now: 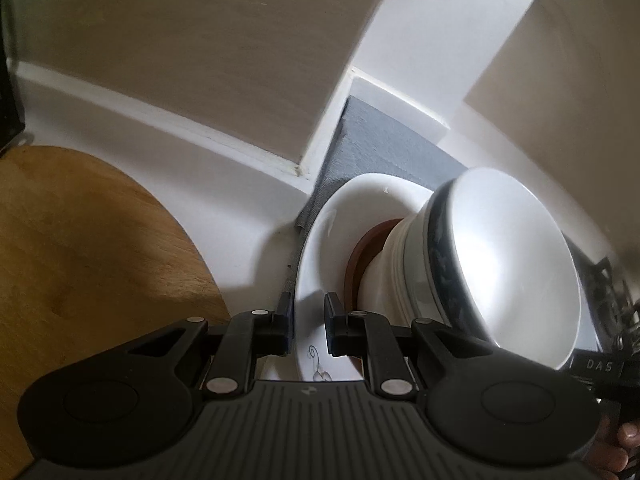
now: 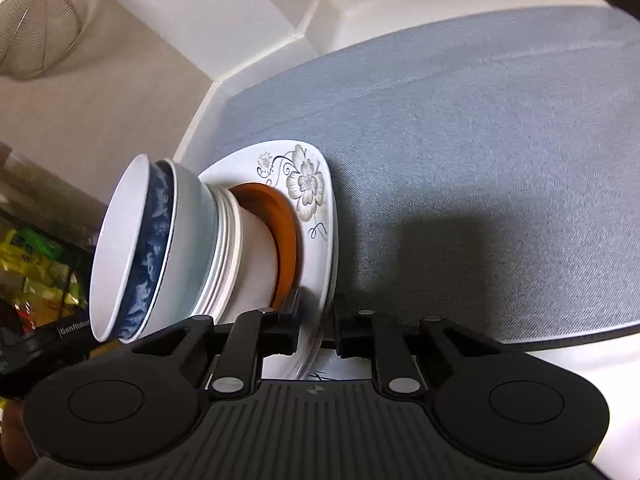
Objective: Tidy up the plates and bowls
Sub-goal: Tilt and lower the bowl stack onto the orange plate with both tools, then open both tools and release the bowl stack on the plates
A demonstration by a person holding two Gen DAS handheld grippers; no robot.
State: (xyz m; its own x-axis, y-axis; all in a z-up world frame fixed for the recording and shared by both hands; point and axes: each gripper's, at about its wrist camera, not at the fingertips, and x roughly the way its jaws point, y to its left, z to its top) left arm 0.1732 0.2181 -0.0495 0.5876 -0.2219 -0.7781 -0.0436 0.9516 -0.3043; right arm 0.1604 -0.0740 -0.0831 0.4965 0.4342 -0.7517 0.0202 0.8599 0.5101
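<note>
Left wrist view: your left gripper [image 1: 307, 326] has its jaws pinching the near rim of the flowered plate [image 1: 320, 240], one finger on each face. The plate carries a brown saucer [image 1: 354, 264] and a stack of bowls [image 1: 480, 256] nested on it, blue-banded bowl near the top. Gripping the rim, not the bowls, lets you carry the whole pile as one unit. A wooden board [image 1: 80, 248] lies to the left on the white desk [image 1: 240, 208]; the grey mat [image 1: 384, 140] shows beyond the plate.

Right wrist view: your right gripper [image 2: 318, 330] has its jaws drawn close on the plate's opposite rim, the edge passing between the fingers; blur hides whether both pads press firmly. The plate sits over the near edge of the mat, whether resting or just above I cannot tell. Snack packets [image 2: 36, 272] lie at left and a wire basket [image 2: 36, 20] shows at upper left.

Judgement: the two opposed rim grips keep the tall stack level; any tilt risks the bowls sliding.
</note>
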